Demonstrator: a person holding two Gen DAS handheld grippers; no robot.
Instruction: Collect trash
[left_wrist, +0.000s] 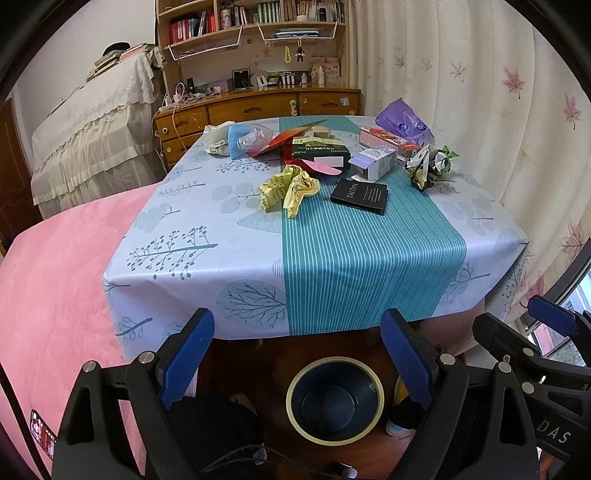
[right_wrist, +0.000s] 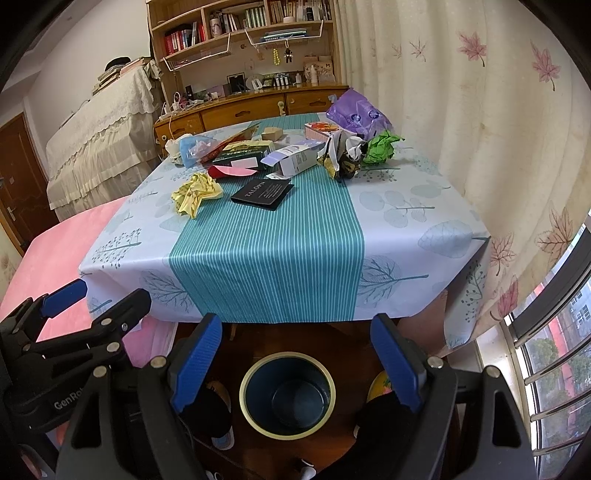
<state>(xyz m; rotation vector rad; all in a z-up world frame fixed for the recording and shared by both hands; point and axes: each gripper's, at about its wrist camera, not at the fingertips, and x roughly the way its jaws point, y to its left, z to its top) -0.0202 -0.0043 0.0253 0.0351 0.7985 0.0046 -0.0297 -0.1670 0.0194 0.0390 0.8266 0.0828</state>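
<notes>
1. Your left gripper (left_wrist: 297, 356) and right gripper (right_wrist: 295, 354): fingers spread, nothing between them.
2. Trash, e.g. yellow wrapper (left_wrist: 290, 188), lies on the desk (left_wrist: 207, 236) beyond the fingers.
3. Bin (left_wrist: 334, 400) sits on the floor between the fingers; curtain (left_wrist: 480, 129) to their right.

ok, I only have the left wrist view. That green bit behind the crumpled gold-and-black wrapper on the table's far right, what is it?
Observer: A crumpled green paper ball. The right wrist view shows it nearly whole, right beside the crumpled gold-and-black wrapper on its curtain side.
Operator: What's past the curtain on the right?
Observer: A window with horizontal metal bars, with trees outside.
Operator: And the dark strip at far left?
Observer: A brown wooden door with a metal handle low on it.
</notes>
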